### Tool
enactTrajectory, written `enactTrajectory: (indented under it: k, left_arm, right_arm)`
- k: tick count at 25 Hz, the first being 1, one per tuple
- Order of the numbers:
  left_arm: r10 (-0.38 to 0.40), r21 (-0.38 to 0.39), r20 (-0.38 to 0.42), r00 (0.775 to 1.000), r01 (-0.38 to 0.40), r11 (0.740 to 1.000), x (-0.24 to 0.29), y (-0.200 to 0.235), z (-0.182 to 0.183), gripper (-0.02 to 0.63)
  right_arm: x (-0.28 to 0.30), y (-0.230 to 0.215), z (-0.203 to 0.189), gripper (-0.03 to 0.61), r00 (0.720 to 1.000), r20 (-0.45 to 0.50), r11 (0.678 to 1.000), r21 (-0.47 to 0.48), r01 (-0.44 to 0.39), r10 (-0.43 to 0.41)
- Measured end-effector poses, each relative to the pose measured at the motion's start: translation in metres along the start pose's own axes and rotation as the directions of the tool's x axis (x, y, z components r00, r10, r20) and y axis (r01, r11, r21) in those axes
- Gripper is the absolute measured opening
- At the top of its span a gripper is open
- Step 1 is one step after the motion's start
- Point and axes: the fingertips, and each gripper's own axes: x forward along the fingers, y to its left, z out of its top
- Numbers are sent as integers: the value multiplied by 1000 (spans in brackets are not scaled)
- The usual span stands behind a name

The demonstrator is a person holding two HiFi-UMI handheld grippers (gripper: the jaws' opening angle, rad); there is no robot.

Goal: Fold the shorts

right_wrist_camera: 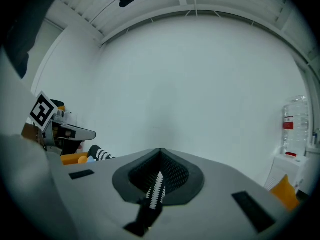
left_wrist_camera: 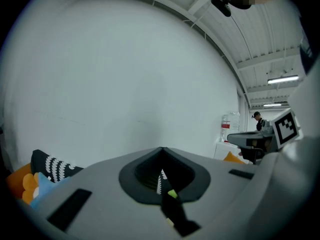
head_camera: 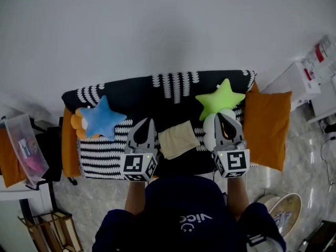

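- Shorts (head_camera: 179,138): beige, folded into a small flat rectangle, lying mid-sofa (head_camera: 173,96) near its front edge.
- Blue star pillow (head_camera: 102,118) by the left edge, green star pillow (head_camera: 220,98) toward the right.
- Left gripper (head_camera: 149,121) and right gripper (head_camera: 220,115) flank the shorts, both clenched and empty.

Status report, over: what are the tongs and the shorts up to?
Left tongs shut, empty. Right tongs shut, empty. Shorts lie folded between them, untouched. Nothing lies on them.

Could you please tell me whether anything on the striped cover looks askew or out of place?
Nothing is spilled or damaged. The folded beige shorts lie a little askew on the striped cover, with their edges turned at an angle to its stripes. Nothing else stands out.
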Motion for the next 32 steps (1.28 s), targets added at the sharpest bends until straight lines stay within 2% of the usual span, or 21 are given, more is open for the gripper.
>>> enactTrajectory:
  k: [6,12,23,32]
  left_arm:
    - [9,12,13,1000,-9,1000,-5,0,1,2]
    - [18,12,4,1000,-18,1000,-5,1,0,2]
    - [36,35,-5,999,-35,999,-13,7,-3,2]
    - [54,37,-13,998,-53,998,-22,15,-7,2]
  right_arm:
    - [-4,5,3,9,1000,22,1000,-10,-4,4]
    - [-4,5,-3,8,1000,-22,1000,-21,1,-2]
    - [-1,8,0,8,1000,1,999,-40,-9,9]
    - [-2,16,-8,8,999,-36,999,-42,-23,22]
